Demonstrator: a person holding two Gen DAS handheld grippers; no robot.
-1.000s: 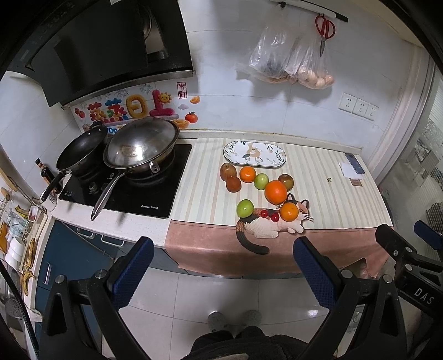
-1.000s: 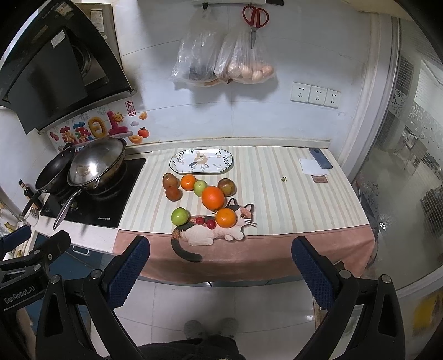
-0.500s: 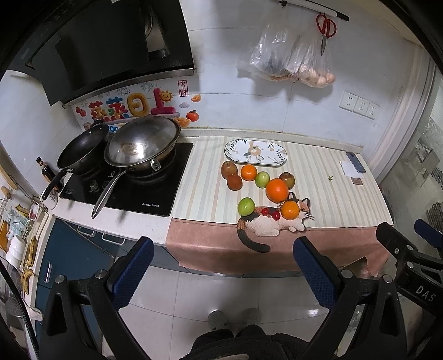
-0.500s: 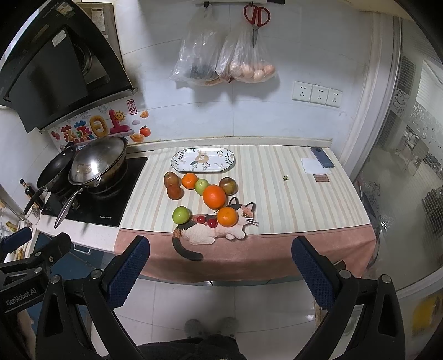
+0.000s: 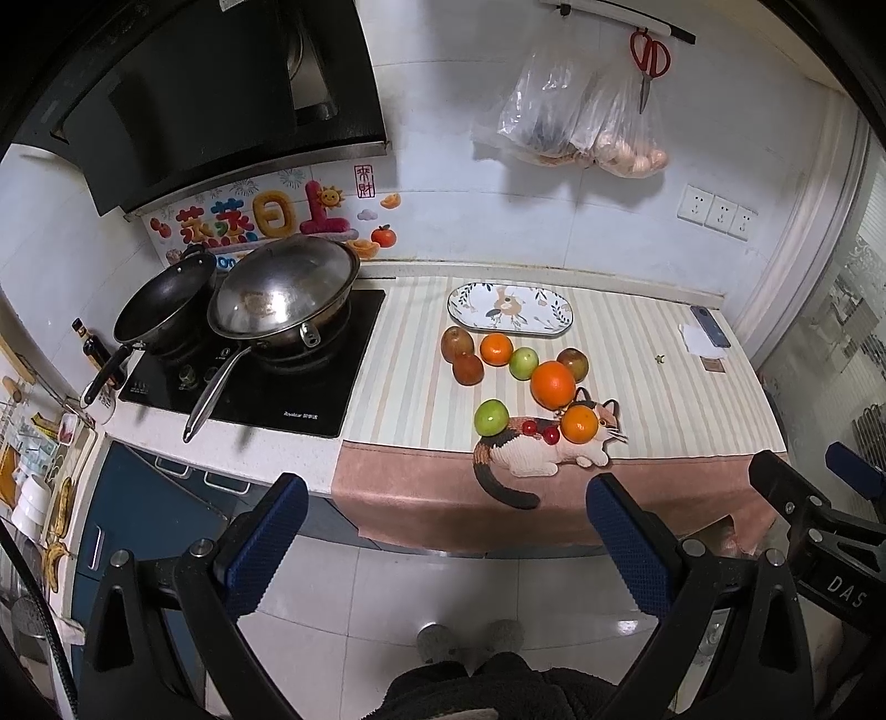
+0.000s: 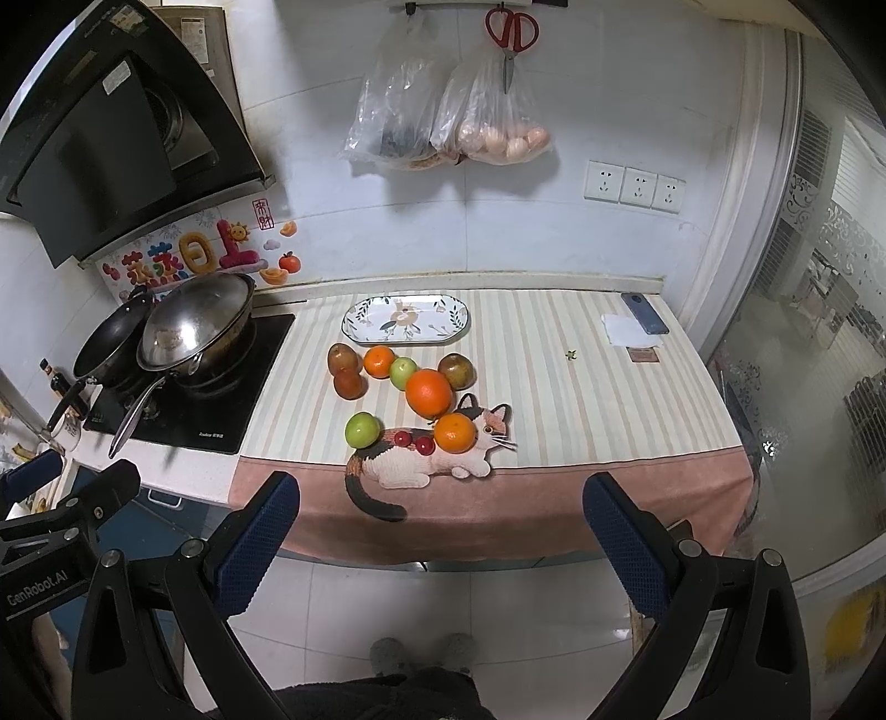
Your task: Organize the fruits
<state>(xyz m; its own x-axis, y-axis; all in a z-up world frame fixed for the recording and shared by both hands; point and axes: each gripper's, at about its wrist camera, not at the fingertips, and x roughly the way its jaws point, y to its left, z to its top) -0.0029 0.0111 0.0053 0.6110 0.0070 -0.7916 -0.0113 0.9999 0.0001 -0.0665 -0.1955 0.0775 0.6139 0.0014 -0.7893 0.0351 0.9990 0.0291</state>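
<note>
Both claws hang back over the floor, short of the counter: left gripper (image 5: pixel 446 545) spread wide and empty, right gripper (image 6: pixel 443 545) spread wide and empty too. The fruits (image 6: pixel 427 392) sit loose on the striped cloth (image 6: pixel 581 399), clustered just in front of the empty oval plate (image 6: pixel 405 320), some resting on the cat-shaped mat (image 6: pixel 410 468). Off to the left, two pans (image 5: pixel 282 291) crowd the stove (image 5: pixel 310 399). Bags (image 6: pixel 443 127) and scissors (image 6: pixel 512 33) hang on the wall above.
</note>
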